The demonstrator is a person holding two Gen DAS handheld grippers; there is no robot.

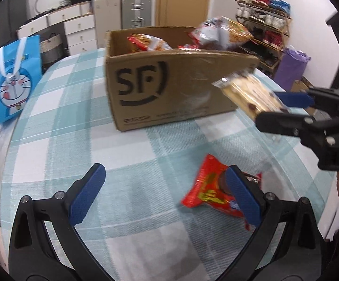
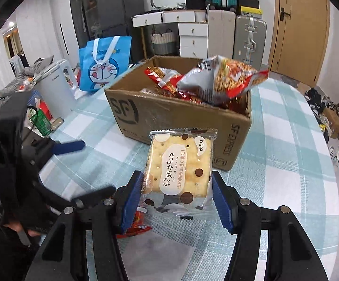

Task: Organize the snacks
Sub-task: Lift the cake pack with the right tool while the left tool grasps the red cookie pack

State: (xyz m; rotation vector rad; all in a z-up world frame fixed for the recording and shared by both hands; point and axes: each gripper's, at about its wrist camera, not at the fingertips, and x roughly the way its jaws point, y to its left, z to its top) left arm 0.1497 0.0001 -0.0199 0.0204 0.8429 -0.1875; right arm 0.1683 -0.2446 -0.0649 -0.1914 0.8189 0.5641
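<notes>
While my right gripper [image 2: 176, 196] clamps its blue pads on the two side edges of a cracker packet [image 2: 181, 168], the packet hangs clear of the table, in front of the cardboard box [image 2: 169, 119]. Its wrapper is clear with crimped ends, printed with brown and white dots and a white label panel bearing dark characters; a pale square cracker with small holes shows through. My left gripper [image 1: 164, 196] stands wide open and holds nothing, low over the checked tablecloth [image 1: 75, 117]. A red snack bag [image 1: 209, 189] with yellow print lies flat on the cloth; one pad overlaps its right side, though I cannot tell whether they touch. Behind it, the box, marked SF in black, stands open-topped and holds red and silver noodle bags [image 2: 221, 79] that rise above its rim. A blue cartoon tote bag [image 1: 10, 79] stands at the table's far left edge.
</notes>
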